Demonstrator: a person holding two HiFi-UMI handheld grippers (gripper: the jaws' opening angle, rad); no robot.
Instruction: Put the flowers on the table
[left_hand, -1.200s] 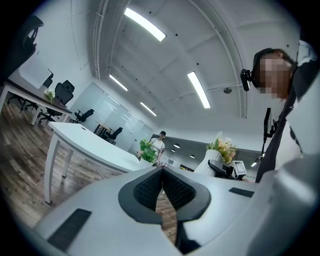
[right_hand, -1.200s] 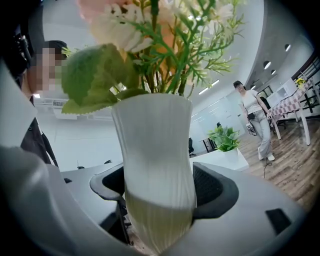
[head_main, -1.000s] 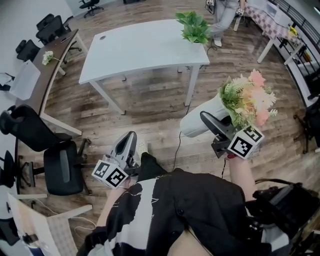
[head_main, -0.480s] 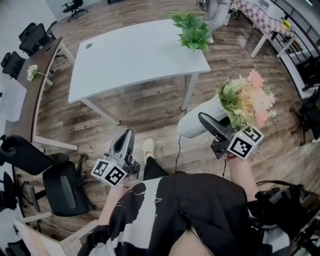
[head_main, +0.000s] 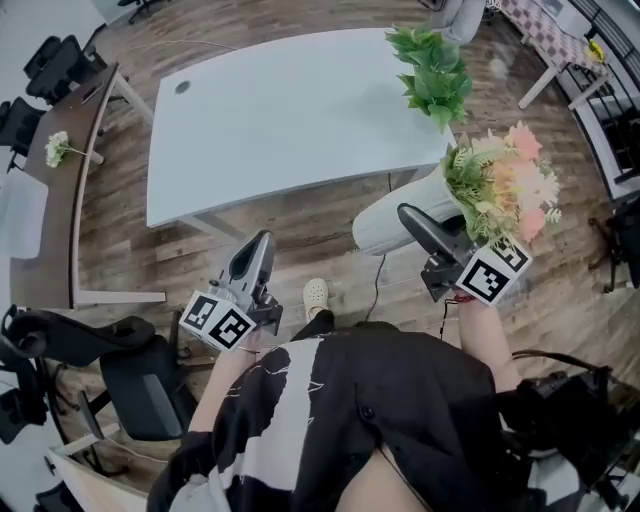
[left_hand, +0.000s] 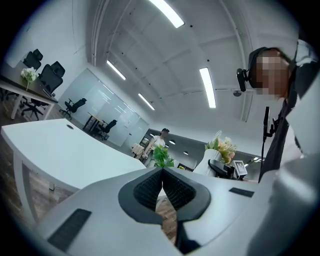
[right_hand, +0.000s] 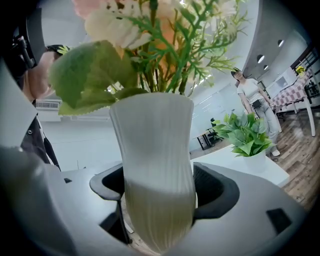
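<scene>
Carried nearer over the last second, with the table's near right corner now just beside the bouquet rather than well ahead of it. Not yet set down: flowers (head_main: 502, 185), pink and cream among green sprigs, packed into a white ribbed vase (head_main: 383, 226), held in the air over the wooden floor (head_main: 300, 240) and tilted with the blooms leaning away from the body. Clamped across the vase's lower body by the right claw (right_hand: 158, 190), pads spread wide and pressing on both flanks. Judged hard and brittle, ceramic by the look, smooth enough to slide in the pads and top-heavy under that spray. Stems and petals soft and easily crushed, so no place for a grip; better to stay on the vase wall, low down, and to right it before lowering. Beyond it, the white table (head_main: 290, 110), mostly bare, with a potted plant (head_main: 435, 70) at its far right corner, near the bouquet and worth avoiding. Off to the other side, the left claw (left_hand: 161, 187), pads shut together on nothing, hanging low and idle.
</scene>
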